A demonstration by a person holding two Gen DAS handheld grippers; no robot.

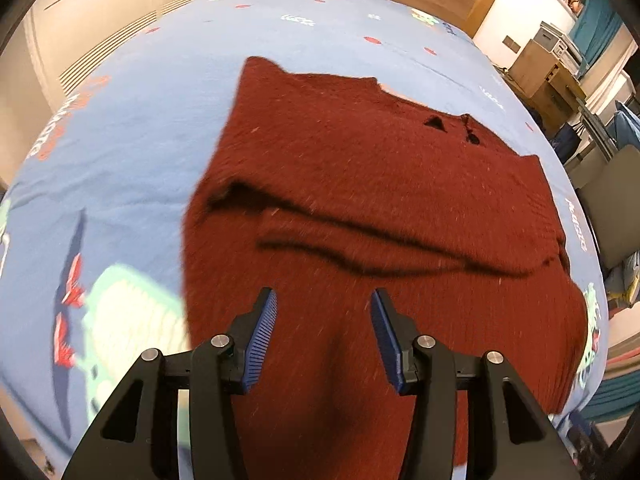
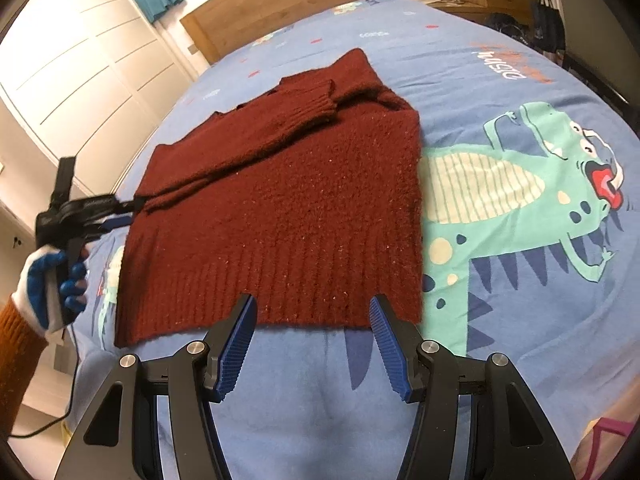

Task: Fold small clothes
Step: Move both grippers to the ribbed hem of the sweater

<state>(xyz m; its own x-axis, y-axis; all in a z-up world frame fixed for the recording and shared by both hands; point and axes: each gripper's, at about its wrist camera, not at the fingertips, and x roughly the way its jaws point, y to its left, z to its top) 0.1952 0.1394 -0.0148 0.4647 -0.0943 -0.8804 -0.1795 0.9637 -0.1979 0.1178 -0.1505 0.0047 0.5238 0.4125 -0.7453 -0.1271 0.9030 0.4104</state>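
Between the spread jaws of the right gripper (image 2: pixel 312 312) lay bare blue bedsheet (image 2: pixel 296 380), with the hem of the red sweater (image 2: pixel 280 208) just ahead. Right of them the sheet ran open. Left of them, the left gripper (image 2: pixel 120 216) crowded the sweater's edge, its own jaws apart over knit.

The near part of the sweater (image 1: pixel 360 200) runs under the left gripper (image 1: pixel 323 300) and off the bottom edge in the left wrist view, and the dinosaur print (image 1: pixel 128 320) beside it is smeared by blur. In the right wrist view the left gripper (image 2: pixel 120 216) is small and blurred at the sweater's side, so how its jaws stand cannot be told there; the gloved hand (image 2: pixel 52 280) holding it is cut by the left edge
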